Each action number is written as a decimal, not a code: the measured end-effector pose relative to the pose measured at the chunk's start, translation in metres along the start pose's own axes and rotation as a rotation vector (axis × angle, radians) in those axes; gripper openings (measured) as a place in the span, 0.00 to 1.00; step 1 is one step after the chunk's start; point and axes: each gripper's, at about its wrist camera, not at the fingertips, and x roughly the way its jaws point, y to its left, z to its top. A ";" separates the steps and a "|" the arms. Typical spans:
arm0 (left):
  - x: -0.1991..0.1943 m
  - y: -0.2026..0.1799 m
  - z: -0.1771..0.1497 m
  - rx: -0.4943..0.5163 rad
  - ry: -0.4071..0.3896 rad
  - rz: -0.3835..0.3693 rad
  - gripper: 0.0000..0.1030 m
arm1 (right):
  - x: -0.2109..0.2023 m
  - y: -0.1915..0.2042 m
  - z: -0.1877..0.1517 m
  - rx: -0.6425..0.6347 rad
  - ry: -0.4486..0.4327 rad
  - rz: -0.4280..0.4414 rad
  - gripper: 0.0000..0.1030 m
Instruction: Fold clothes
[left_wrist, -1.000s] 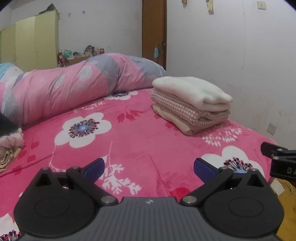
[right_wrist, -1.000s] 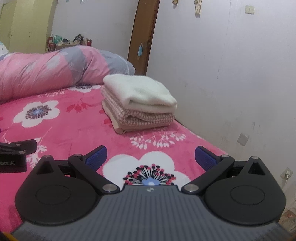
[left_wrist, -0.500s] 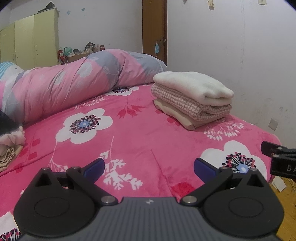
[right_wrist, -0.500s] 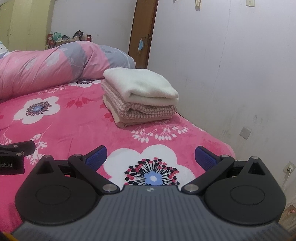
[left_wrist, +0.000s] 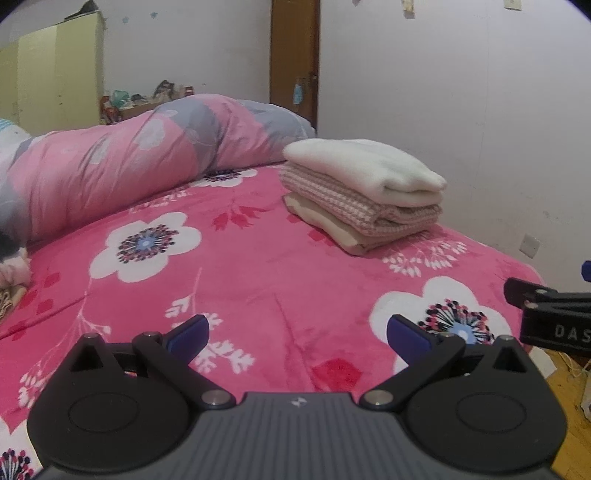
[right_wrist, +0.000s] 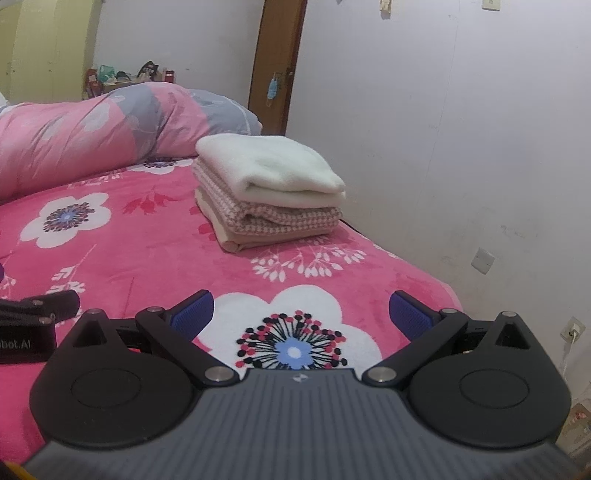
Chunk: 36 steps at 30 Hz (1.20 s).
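At the far left edge of the left wrist view, a small heap of unfolded clothes (left_wrist: 11, 273) lies on the bed (left_wrist: 258, 280), dark, pale pink and tan; it is cut off by the frame, so I cannot tell how many garments remain. They probably wait there as the supply for the next fold, well apart from the finished pile. Next along, the left hand-held gripper (left_wrist: 297, 332) hovers low over the middle of the bed with its blue pads spread wide and nothing between them, likely idle between garments. Behind it a rolled pink and grey duvet (left_wrist: 147, 158) is pushed against the head of the bed, leaving the middle free as a folding surface. Further right sits the stack of folded clothes (left_wrist: 362, 192): a cream garment on top, a pink checked one beneath, a beige one at the bottom, set near the wall side out of the way. The right hand-held gripper (right_wrist: 301, 314) is likewise released, fingers apart and empty, over a white flower print near the foot corner.

The bed's cover is plush pink with large flowers. Beyond are a pale scuffed wall (right_wrist: 461, 129), a brown door (left_wrist: 293, 62) and a yellow wardrobe (left_wrist: 55, 77).
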 end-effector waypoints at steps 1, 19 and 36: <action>0.001 -0.003 0.000 0.006 0.001 -0.005 1.00 | 0.001 -0.002 -0.001 0.002 0.002 -0.004 0.99; 0.010 -0.015 0.001 0.020 0.006 -0.030 1.00 | 0.011 -0.014 0.000 0.012 0.017 -0.037 0.99; 0.010 -0.013 0.004 0.010 0.004 -0.012 1.00 | 0.013 -0.011 -0.001 0.019 0.026 -0.053 0.99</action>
